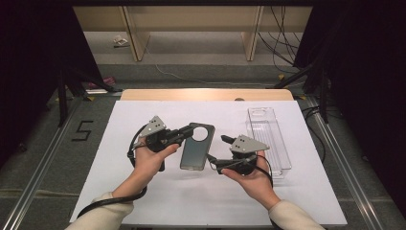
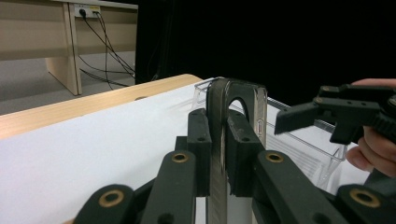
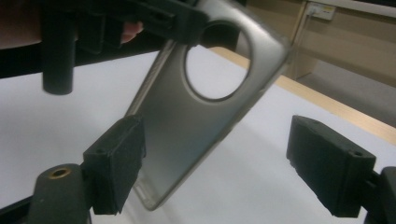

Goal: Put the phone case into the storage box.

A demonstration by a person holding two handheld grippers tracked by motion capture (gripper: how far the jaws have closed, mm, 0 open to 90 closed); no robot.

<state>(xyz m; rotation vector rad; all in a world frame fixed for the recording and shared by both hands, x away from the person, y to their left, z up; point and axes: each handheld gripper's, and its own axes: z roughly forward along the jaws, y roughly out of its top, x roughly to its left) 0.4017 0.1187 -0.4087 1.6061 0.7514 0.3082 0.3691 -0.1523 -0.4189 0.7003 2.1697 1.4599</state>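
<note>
Lab/test rig, black curtains [image 1: 28, 57], floor rails [image 1: 38, 163], loose cables [image 1: 280, 38], white table [image 1: 143, 191]

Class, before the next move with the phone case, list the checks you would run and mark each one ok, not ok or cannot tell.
1. Left gripper shut on the phone case: ok.
2. Case lifted off the white sheet: ok, it is tilted in the air.
3. Right gripper open: ok, jaws apart.
4. Right jaws pressing on the case: not ok, its lower edge lies between them untouched.
5. Clear tray empty: cannot tell.
</note>
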